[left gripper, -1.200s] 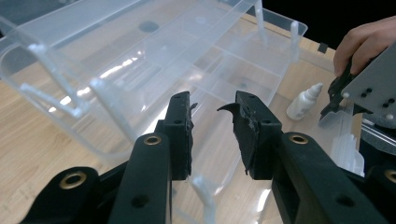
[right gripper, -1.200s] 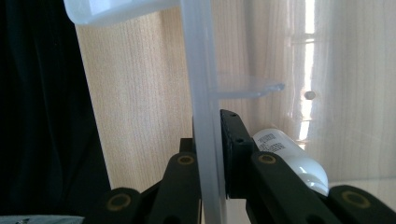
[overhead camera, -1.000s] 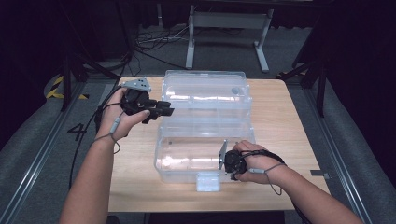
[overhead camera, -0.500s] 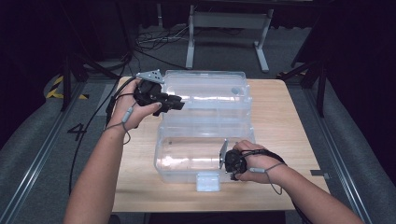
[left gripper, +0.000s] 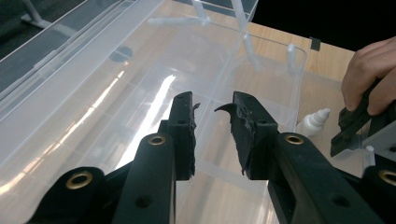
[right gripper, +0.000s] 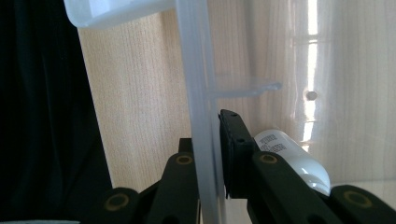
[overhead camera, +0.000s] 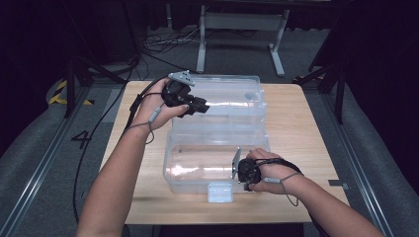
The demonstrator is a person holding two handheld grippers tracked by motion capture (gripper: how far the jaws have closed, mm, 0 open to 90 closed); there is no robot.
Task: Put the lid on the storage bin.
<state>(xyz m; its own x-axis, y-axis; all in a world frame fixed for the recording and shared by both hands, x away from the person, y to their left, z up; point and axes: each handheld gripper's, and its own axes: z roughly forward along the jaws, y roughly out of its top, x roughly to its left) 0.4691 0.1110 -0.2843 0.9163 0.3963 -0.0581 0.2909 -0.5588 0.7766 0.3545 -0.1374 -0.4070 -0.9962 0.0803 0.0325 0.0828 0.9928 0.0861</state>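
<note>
High view: clear box [overhead camera: 217,163] (white bottle [right gripper: 292,156] inside)

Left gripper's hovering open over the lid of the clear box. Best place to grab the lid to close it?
Grip the lid's far free edge, coming from the back: the hinge runs along the side nearest the base, so that edge swings. The left gripper is open above it; the right gripper pinches the base's wall.
</note>
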